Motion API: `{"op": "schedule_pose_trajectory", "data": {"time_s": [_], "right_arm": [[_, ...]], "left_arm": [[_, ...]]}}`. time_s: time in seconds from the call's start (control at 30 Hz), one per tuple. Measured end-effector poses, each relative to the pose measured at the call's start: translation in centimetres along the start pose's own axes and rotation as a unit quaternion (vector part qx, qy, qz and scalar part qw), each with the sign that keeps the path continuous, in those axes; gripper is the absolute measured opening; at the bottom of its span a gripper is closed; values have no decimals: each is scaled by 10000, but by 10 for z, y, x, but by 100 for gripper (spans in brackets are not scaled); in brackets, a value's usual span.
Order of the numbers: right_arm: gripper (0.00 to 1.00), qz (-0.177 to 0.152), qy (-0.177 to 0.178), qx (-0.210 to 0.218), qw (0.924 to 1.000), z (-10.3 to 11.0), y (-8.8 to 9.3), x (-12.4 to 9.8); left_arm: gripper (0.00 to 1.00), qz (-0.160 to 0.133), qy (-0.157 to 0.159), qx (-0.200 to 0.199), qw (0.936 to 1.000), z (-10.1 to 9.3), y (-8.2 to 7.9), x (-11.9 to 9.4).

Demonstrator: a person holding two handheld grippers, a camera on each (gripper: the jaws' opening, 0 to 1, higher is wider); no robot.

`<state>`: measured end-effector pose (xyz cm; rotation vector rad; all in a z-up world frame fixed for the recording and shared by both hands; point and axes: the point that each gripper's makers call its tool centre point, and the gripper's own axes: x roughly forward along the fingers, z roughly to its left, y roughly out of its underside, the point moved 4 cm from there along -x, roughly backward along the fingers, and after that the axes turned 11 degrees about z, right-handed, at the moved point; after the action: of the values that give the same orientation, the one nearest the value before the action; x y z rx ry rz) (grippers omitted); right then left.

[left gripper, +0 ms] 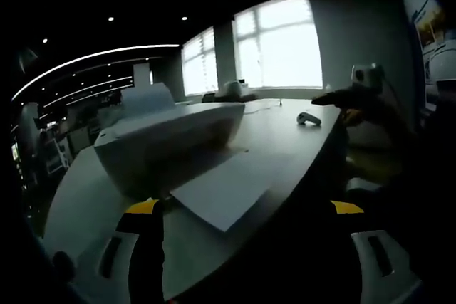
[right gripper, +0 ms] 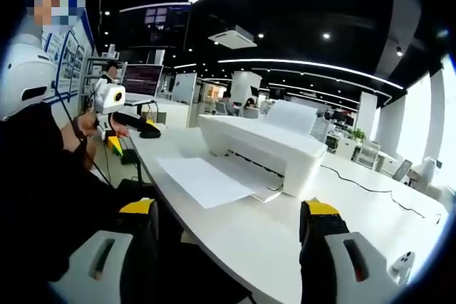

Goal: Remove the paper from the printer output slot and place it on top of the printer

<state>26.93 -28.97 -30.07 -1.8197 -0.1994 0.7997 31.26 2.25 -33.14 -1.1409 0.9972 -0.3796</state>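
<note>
A white printer (right gripper: 260, 144) stands on a long white table (right gripper: 285, 236), with a sheet of paper (right gripper: 206, 179) lying flat out of its front slot onto the table. In the left gripper view the same printer (left gripper: 167, 140) and paper (left gripper: 231, 190) appear dim against bright windows. My left gripper (left gripper: 246, 236) stands open, its yellow-tipped jaws short of the paper's near edge. My right gripper (right gripper: 228, 236) is open too, a little back from the paper and printer. The left gripper (right gripper: 117, 115) also shows far off at the left of the right gripper view, held in a hand.
A person in dark clothes (right gripper: 43, 176) stands at the table's left edge. A small white device (left gripper: 308, 119) lies on the table toward the windows. A cable (right gripper: 363, 184) runs across the table behind the printer. Desks and monitors (right gripper: 142, 80) fill the office beyond.
</note>
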Motion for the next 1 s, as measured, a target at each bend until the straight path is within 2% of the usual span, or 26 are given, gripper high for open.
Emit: {"op": "schedule_pose_trajectory", "data": {"time_s": [0.47,1.0], "right_arm": [[76,-101,-70,-6,9999,3,-5,-2],[76,-73,-60,-3,10000,4,-4,0]], "left_arm": [[97,5,26,-12,10000,-1,1,4],[97,-12,39,-43,10000,2,2,8]]}}
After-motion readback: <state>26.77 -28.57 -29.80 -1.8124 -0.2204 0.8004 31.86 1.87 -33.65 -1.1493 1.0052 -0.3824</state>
